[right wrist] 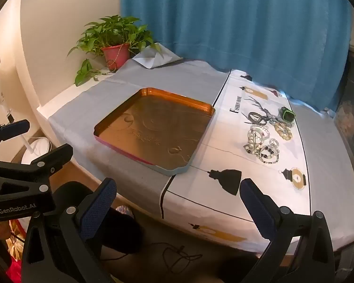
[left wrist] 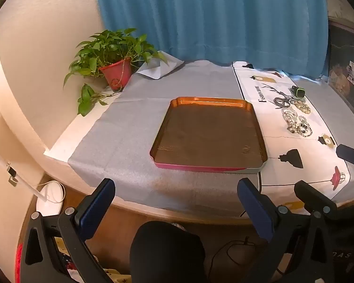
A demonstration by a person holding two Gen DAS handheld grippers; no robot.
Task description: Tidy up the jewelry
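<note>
A shallow orange-brown tray (left wrist: pixel 167 115) lies empty on the grey cloth; it also shows in the right wrist view (right wrist: pixel 120 110). A pile of bead bracelets (left wrist: pixel 295 118) and a small green watch (left wrist: pixel 298 92) lie on the white printed cloth to the tray's right, also in the right wrist view as bracelets (right wrist: pixel 263 141) and watch (right wrist: pixel 288 116). My left gripper (left wrist: pixel 177 202) is open and empty, held before the table's front edge, below the tray. My right gripper (right wrist: pixel 178 200) is open and empty, near the front edge, short of the jewelry.
A potted plant in a red pot (left wrist: pixel 116 73) stands at the back left corner. A blue curtain (left wrist: pixel 212 18) hangs behind the table. My right gripper's fingers (left wrist: pixel 313 198) show in the left wrist view. Cables and a white fan base (left wrist: pixel 50 198) lie on the floor.
</note>
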